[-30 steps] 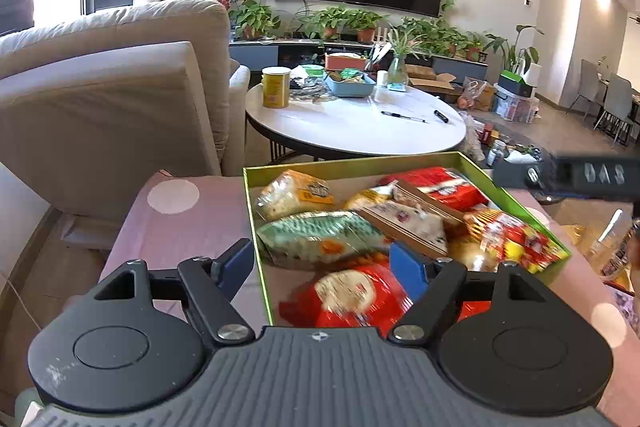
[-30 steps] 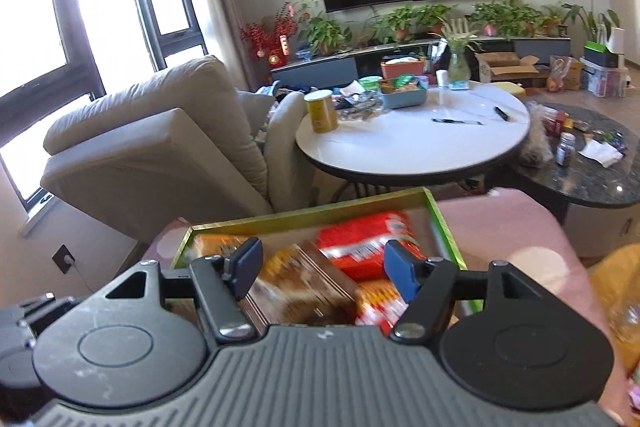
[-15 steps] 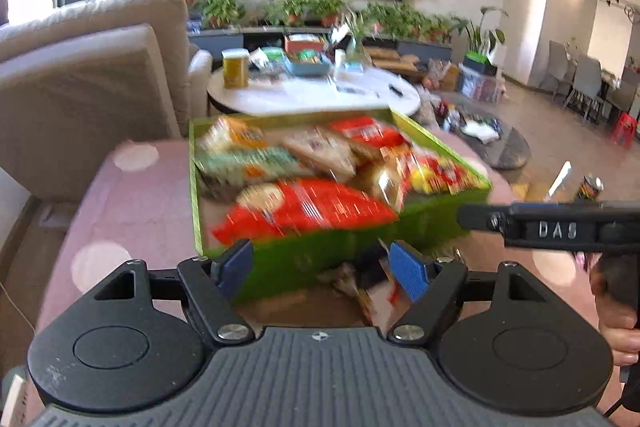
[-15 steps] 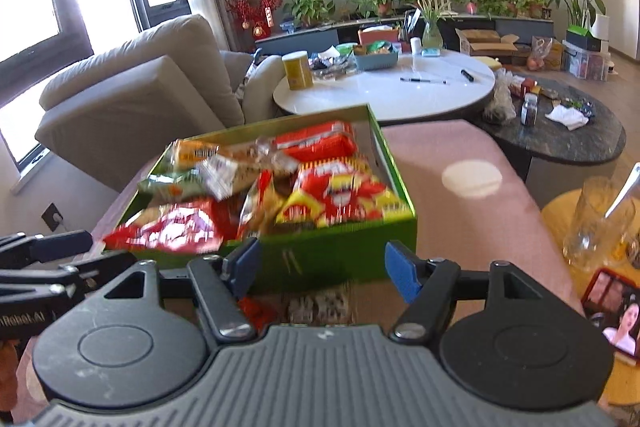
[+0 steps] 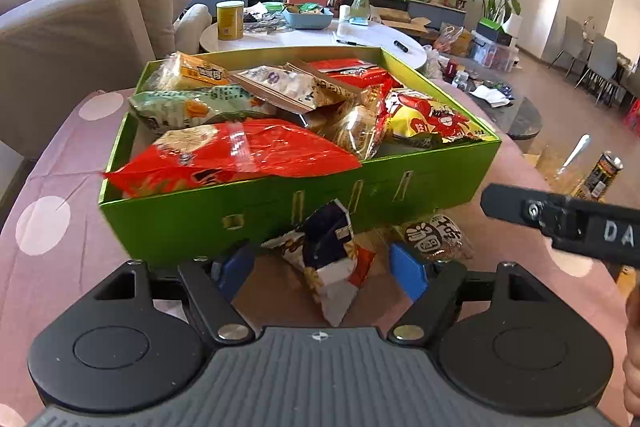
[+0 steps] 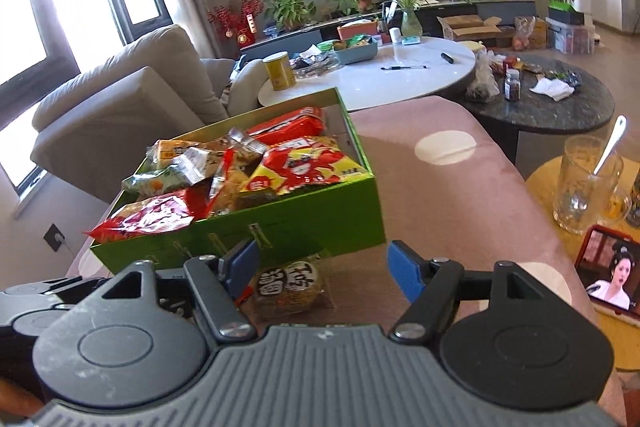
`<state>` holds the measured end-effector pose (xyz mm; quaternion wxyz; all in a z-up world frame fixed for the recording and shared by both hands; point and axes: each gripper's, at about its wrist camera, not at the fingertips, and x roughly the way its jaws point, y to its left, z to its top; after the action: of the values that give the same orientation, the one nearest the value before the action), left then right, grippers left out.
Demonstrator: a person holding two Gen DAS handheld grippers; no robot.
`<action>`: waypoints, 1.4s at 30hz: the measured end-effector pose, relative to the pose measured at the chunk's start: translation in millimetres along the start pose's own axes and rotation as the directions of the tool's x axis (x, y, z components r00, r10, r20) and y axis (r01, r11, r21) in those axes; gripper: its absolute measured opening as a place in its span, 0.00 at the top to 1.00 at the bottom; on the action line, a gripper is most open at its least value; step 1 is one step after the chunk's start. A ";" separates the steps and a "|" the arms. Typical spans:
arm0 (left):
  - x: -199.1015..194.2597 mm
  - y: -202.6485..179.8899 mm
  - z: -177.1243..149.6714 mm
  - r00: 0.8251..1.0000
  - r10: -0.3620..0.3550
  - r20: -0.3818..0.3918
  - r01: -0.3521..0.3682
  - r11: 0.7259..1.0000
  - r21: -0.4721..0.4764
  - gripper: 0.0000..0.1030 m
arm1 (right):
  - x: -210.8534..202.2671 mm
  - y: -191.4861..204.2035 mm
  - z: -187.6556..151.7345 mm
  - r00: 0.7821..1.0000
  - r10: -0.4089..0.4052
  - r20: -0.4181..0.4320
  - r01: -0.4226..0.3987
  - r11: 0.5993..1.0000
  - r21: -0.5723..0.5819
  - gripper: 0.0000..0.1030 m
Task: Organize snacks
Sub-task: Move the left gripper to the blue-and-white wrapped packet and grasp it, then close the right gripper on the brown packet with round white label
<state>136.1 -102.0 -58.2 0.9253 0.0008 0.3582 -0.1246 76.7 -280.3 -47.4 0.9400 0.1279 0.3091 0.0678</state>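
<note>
Down in front of the box point(image 5: 280, 211), on the pink worktop point(image 5: 60, 155), found two loose packs: a blue pack point(image 5: 328, 255) and a round pack point(image 6: 290, 283). Had hung over the full box a second before. Pulled both grippers back and sank low since then. Brought the left gripper point(image 5: 322, 265) to the blue pack, with fingers apart and closing, the pack between them but not yet pinched. Put the right gripper point(image 6: 324, 265) just over the round pack, with fingers apart and nothing held. Left the box in its place, piled high with snacks. Likely meant a switch from looking in the box to picking up the strays. Still had both packs to lift and drop in.
</note>
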 end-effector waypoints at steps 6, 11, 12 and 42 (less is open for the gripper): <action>19.5 -3.6 1.3 0.999 0.007 -0.040 -0.008 1.000 -0.024 0.46 | 4.8 -11.8 -5.0 1.000 0.000 -0.014 0.000 1.000 -0.006 0.35; 27.0 -5.1 -0.3 0.998 0.022 -0.056 -0.023 0.999 -0.028 0.47 | 7.9 -17.9 -7.0 1.000 0.012 -0.026 -0.013 1.000 -0.008 0.35; 27.6 -6.1 -0.1 0.998 0.024 -0.057 -0.026 0.999 -0.025 0.47 | 8.7 -18.2 -7.9 0.999 0.014 -0.030 -0.015 1.000 -0.011 0.35; -28.7 30.3 -26.0 0.999 -0.035 0.019 0.035 0.999 -0.002 0.57 | 51.2 28.9 -20.7 0.984 -0.049 -0.169 0.019 0.984 -0.178 0.31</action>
<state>105.4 -63.7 -61.2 0.9263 -0.0078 0.3497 -0.1401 103.9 -237.9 -84.2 0.9183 0.0326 0.3843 0.0895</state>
